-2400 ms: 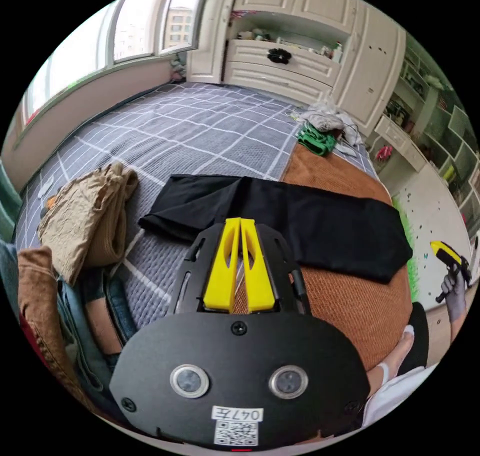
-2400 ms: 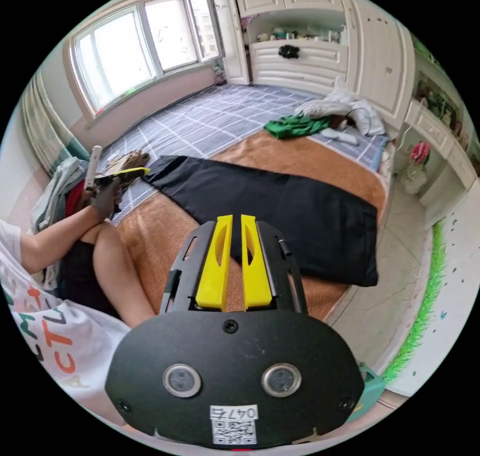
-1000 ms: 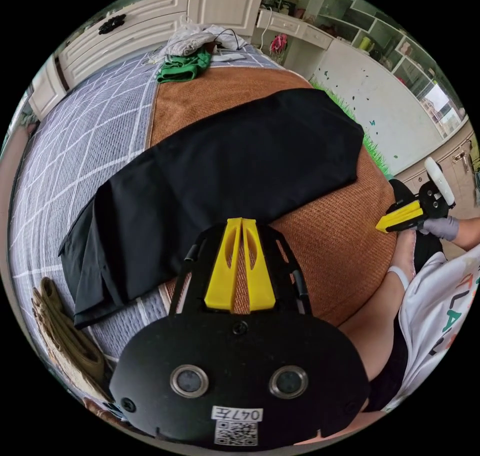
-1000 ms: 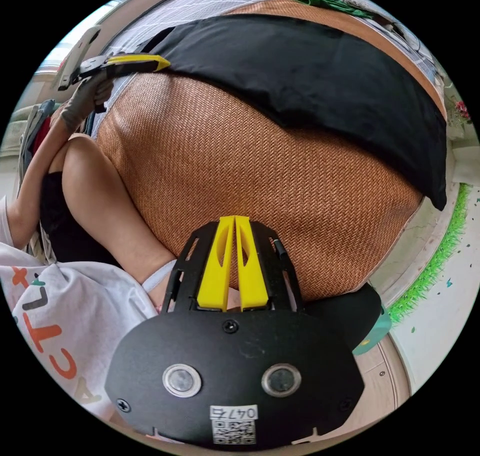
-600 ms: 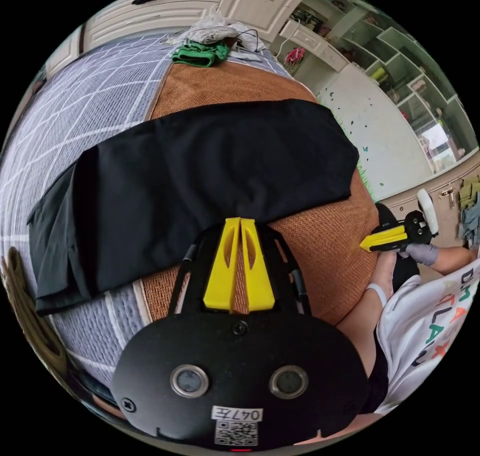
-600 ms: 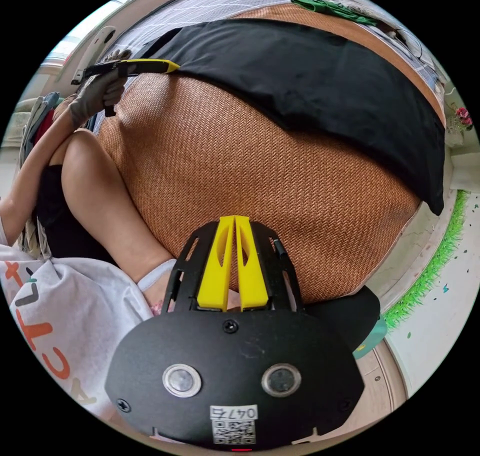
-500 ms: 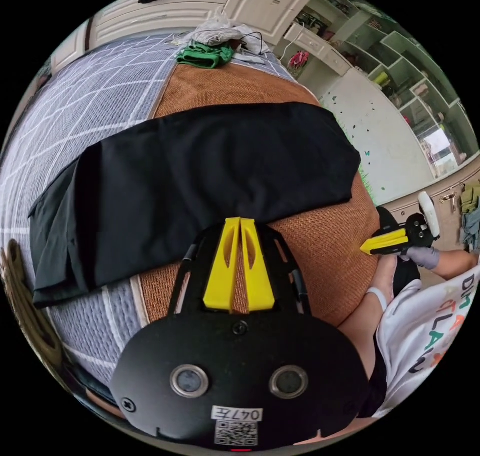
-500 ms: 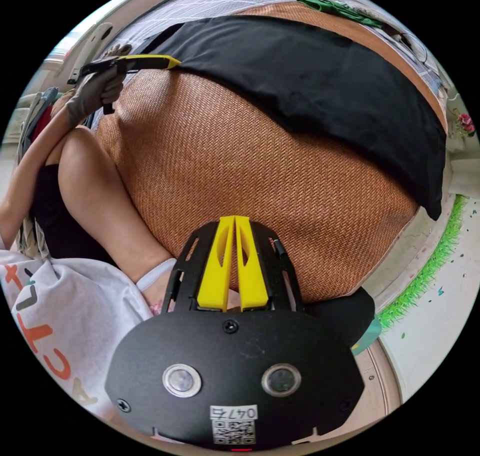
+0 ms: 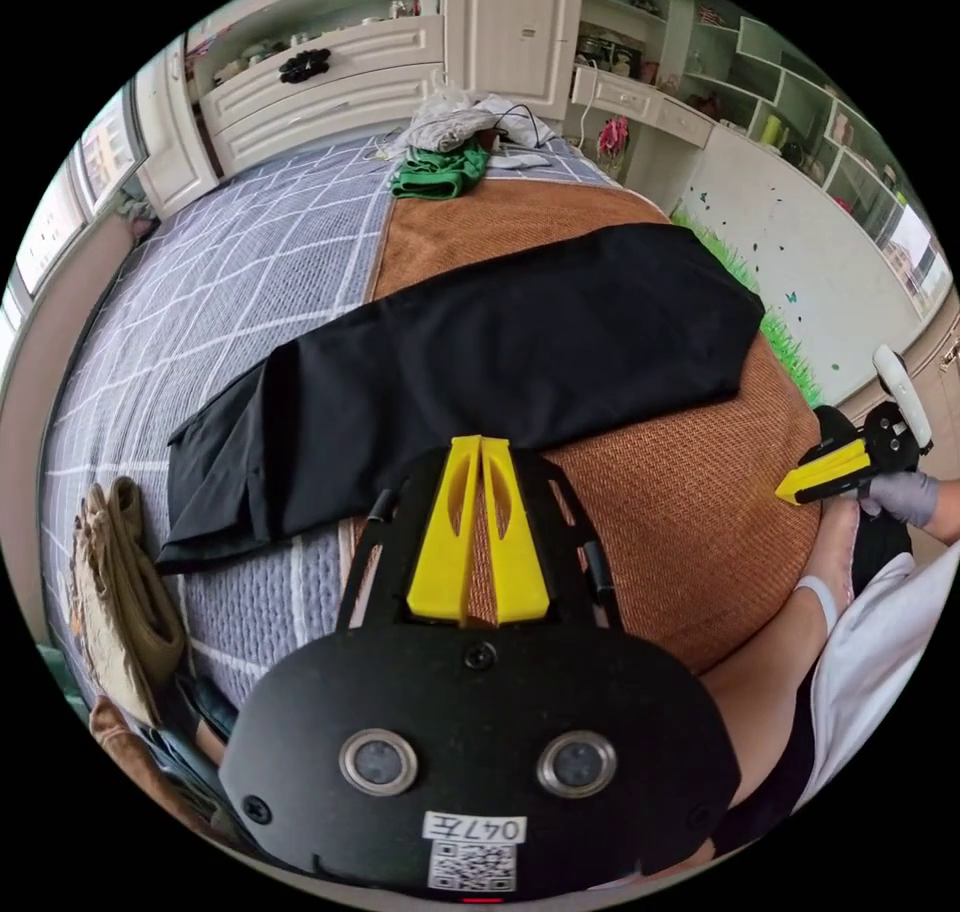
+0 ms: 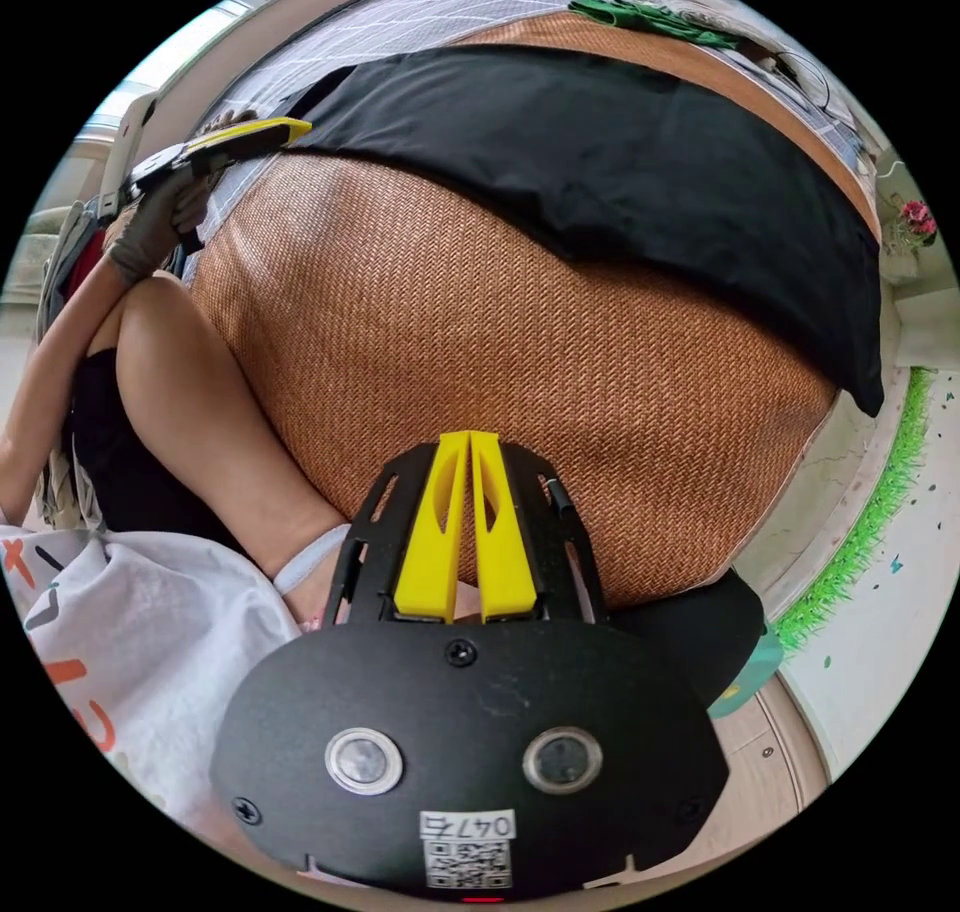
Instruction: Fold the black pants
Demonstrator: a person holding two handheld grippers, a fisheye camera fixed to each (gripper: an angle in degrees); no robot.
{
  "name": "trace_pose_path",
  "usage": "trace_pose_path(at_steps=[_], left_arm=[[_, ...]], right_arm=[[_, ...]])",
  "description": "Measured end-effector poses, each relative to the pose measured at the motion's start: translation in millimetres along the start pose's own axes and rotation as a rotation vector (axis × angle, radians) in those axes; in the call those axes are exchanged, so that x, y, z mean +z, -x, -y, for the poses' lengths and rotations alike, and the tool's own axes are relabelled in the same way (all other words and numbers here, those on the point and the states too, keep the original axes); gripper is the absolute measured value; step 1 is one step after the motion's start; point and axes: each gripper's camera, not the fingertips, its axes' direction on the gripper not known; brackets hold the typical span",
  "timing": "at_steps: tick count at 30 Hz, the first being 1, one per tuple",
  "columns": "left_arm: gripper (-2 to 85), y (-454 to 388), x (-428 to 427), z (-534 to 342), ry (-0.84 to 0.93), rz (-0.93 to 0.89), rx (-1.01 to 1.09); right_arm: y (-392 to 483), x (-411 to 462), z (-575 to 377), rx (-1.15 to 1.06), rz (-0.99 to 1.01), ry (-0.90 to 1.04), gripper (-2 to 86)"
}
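The black pants (image 9: 480, 362) lie flat in a long strip across the orange woven mat (image 9: 660, 522) and onto the grey checked bedding; in the right gripper view the black pants (image 10: 620, 162) cross the far side of the mat (image 10: 480, 332). My left gripper (image 9: 481, 444) hovers shut and empty just short of their near edge, and appears again as the left gripper (image 10: 290, 130) near the pants' end. My right gripper (image 10: 469, 439) is shut, empty, low over the mat's near side beside a person's knee; it appears as the right gripper (image 9: 790, 492) off the mat's edge.
A tan garment (image 9: 120, 592) lies bunched on the grey checked bedding (image 9: 230, 272). A green garment (image 9: 440, 172) and pale clothes sit at the far end. White cabinets, shelves and a wall with a grass border surround the bed. A person's leg (image 10: 210, 422) rests by the mat.
Both cameras have swung from a wide look over the room to low over the mat. In the last half second the left view tilted up a little. The pants lie as before.
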Motion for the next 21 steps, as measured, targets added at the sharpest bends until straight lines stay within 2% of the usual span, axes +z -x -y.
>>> trace_pose_path(at_steps=[11, 17, 21], left_arm=[[-1.0, -4, 16, -5, 0.065, -0.015, -0.081], [-1.0, -15, 46, -4, 0.180, -0.014, -0.070], [-1.0, -24, 52, -8, 0.165, 0.001, -0.081]], right_arm=[[-1, 8, 8, -0.024, -0.034, 0.006, -0.4], [-9, 16, 18, -0.034, -0.032, 0.031, -0.4], [-14, 21, 26, -0.029, -0.036, 0.045, -0.4]])
